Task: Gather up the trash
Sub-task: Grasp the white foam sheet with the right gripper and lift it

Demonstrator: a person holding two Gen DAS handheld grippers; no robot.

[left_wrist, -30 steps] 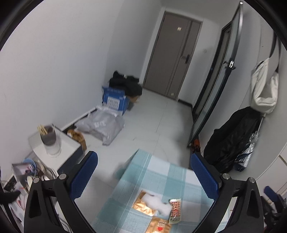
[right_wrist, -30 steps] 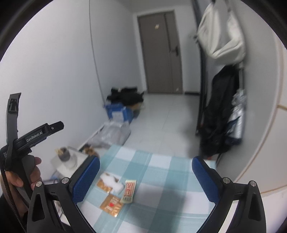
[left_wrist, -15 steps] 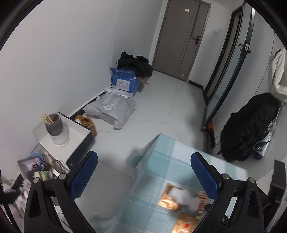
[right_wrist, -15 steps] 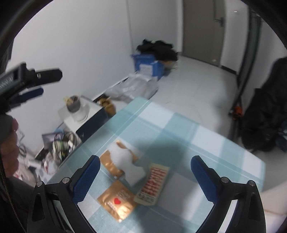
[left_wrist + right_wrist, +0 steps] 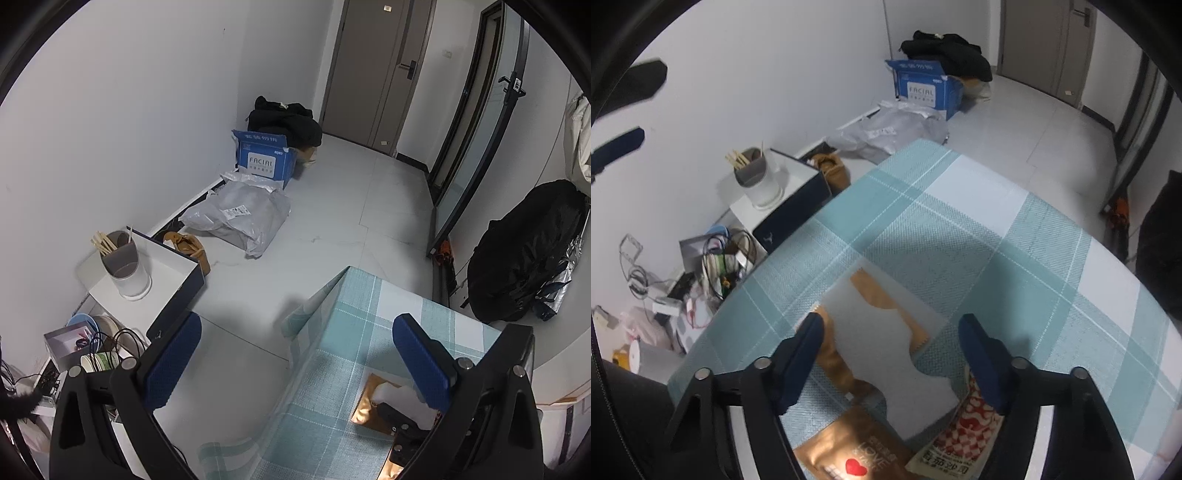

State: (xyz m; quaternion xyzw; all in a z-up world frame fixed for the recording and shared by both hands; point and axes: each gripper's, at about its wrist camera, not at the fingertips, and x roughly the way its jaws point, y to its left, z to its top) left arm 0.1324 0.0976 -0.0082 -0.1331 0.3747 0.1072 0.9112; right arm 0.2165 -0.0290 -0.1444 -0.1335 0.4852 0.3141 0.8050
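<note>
Trash lies on a table with a teal checked cloth (image 5: 960, 229): a white foam sheet (image 5: 886, 347) over a gold wrapper (image 5: 834, 362), a gold "LOVE" packet with a red heart (image 5: 849, 458) and a red-and-white checked snack packet (image 5: 960, 439). My right gripper (image 5: 892, 328) is open, low over the white sheet, one finger on each side of it. My left gripper (image 5: 295, 332) is open and empty, high above the table's left edge. In the left wrist view the gold wrapper (image 5: 364, 402) and white sheet (image 5: 391, 393) show partly behind the right gripper's dark tip.
Left of the table stand a white box (image 5: 147, 280) with a cup of sticks (image 5: 122, 262) and a heap of cables and bowls (image 5: 713, 266). On the floor lie a grey plastic bag (image 5: 240, 214), a blue carton (image 5: 264, 157) and black bags (image 5: 528, 251).
My right gripper has dropped and moved close over the trash, which now fills its view. My left gripper has tilted down and swung left, so the table sits at its lower right.
</note>
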